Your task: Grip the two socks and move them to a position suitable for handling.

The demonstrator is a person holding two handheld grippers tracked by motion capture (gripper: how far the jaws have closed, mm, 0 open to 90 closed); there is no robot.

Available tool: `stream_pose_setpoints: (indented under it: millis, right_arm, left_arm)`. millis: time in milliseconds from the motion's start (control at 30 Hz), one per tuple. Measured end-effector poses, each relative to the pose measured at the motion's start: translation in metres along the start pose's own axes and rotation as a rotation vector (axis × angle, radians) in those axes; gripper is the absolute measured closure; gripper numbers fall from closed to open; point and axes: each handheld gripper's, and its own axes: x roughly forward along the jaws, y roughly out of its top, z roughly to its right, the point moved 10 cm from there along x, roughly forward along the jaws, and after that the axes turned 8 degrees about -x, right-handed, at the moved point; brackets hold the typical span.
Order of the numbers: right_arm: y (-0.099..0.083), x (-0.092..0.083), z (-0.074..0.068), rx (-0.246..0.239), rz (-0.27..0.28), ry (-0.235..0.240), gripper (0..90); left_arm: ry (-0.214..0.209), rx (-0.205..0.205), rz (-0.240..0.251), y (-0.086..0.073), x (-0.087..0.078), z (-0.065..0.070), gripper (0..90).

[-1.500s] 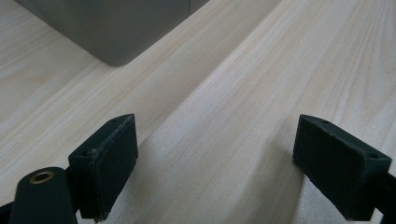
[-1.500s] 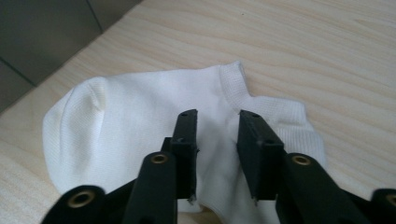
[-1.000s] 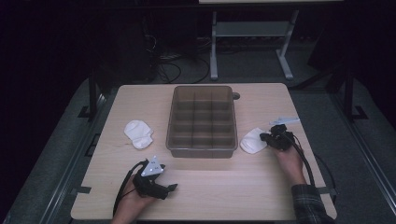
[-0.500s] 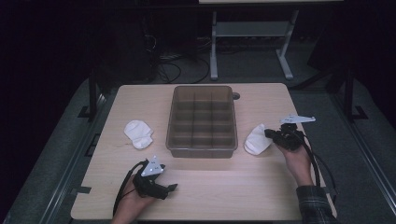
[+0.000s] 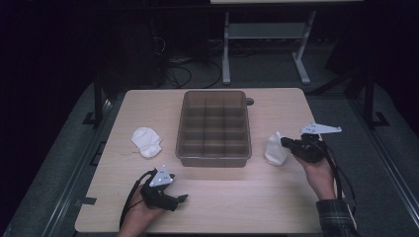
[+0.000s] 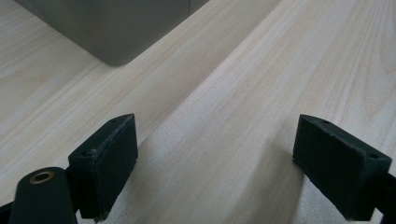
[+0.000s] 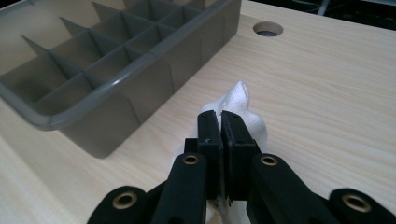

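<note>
A pale wooden table (image 5: 276, 197) bears a grey divided tray (image 5: 214, 157) and a white cloth (image 5: 146, 141).

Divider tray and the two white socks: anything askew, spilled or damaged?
Nothing stands out. The divider tray sits square on the table, its compartments bare. One white sock lies balled left of it; the right gripper holds the other sock pinched beside it.

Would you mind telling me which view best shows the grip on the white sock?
The right gripper view: the right tool pinches the white sock up close. The high view shows it small, hanging beside the tray.
</note>
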Motion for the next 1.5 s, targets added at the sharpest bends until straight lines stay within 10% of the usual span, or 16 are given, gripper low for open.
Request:
stream_pose_setpoints:
  millis: [733,1500]
  right_arm:
    - [0.0,-0.029,-0.049,-0.043,0.04,0.078,87.2]
    - [0.006,-0.028,-0.126,-0.121,0.065,0.261,87.2]
  left_arm:
    - [0.001,-0.005,0.004,0.0,0.0,0.0,13.6]
    - [0.002,-0.001,0.0,0.0,0.0,0.0,13.6]
